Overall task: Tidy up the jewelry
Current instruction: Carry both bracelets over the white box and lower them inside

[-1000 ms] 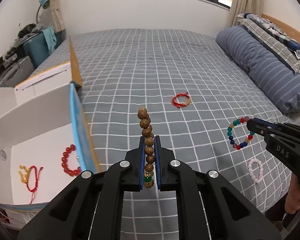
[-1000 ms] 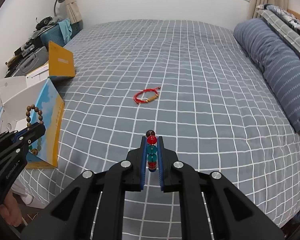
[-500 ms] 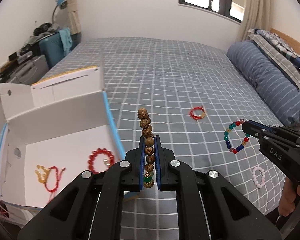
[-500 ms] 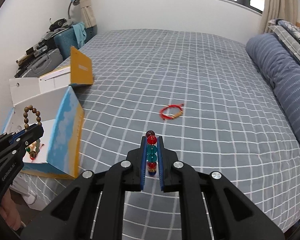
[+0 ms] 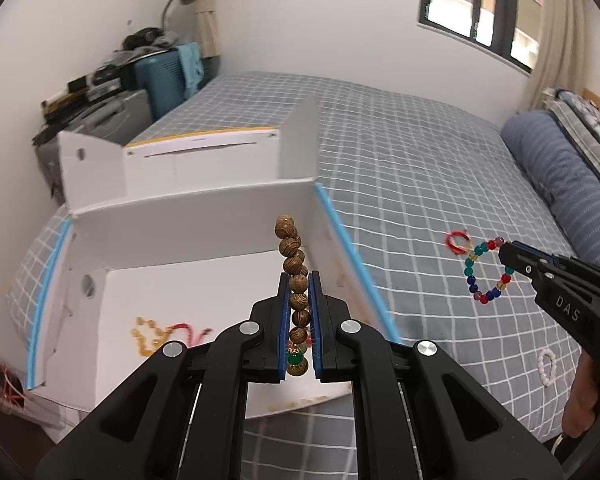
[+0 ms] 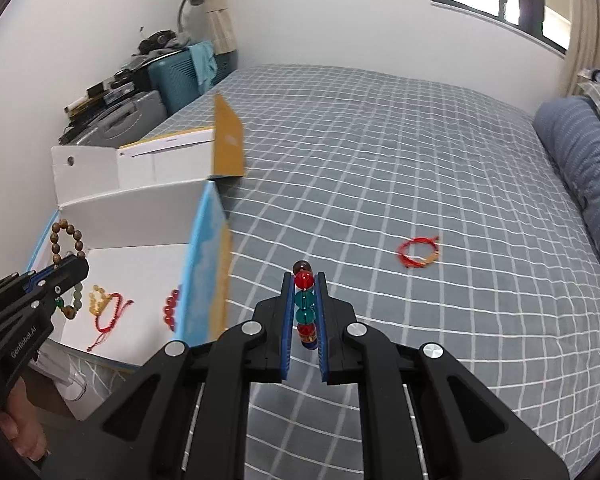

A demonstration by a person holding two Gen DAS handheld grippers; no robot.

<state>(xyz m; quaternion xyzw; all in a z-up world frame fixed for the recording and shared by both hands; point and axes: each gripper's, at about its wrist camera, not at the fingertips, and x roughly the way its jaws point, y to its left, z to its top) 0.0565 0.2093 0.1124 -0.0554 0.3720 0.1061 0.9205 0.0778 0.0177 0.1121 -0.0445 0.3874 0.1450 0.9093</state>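
Observation:
My left gripper [image 5: 299,280] is shut on a brown wooden bead bracelet [image 5: 293,264] and holds it above the open white box [image 5: 204,216]; it also shows in the right wrist view [image 6: 66,236]. My right gripper [image 6: 304,280] is shut on a multicoloured bead bracelet [image 6: 304,300] above the bed, right of the box; the bracelet hangs from it in the left wrist view [image 5: 486,270]. The box floor holds a yellow-and-red cord bracelet [image 6: 104,304] and a red bead bracelet [image 6: 171,308].
A red cord bracelet [image 6: 418,253] and a white bead bracelet [image 5: 548,366] lie on the grey checked bedspread [image 6: 380,160]. The box has a blue side wall [image 6: 206,264] and raised flaps. Suitcases and clutter stand at the far left; pillows lie at the right.
Both grippers have swung left toward the box with their bracelets still held. My left gripper is now over the box interior; my right one is nearer the box's blue wall.

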